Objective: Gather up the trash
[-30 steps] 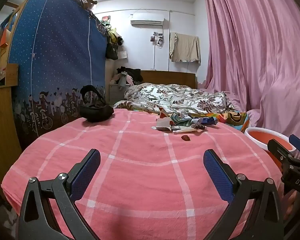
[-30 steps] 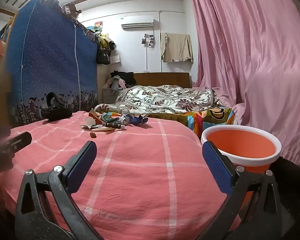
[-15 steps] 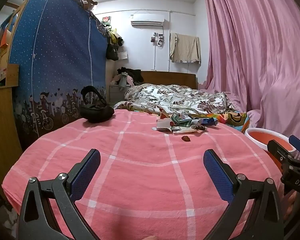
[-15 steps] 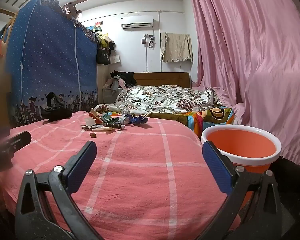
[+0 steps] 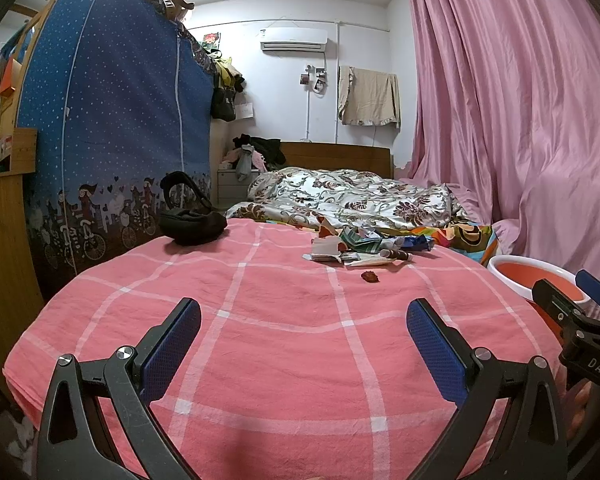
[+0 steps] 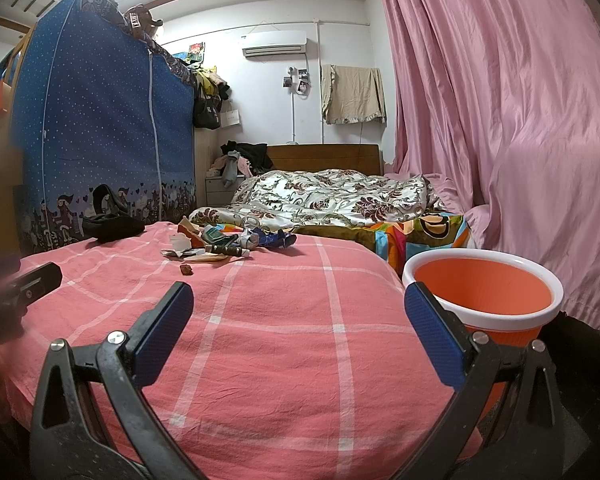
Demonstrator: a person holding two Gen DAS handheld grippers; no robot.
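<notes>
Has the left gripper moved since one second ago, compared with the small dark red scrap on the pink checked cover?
No. The left gripper stays open and in place: the small dark red scrap sits at the same spot in its view as before.

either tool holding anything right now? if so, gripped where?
Nothing held. Left tool and right tool are both open and empty above the pink bedspread; the trash pile lies untouched farther up the bed.

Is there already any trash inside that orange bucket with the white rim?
No, the orange bucket with the white rim shows only its bare orange inside.
</notes>
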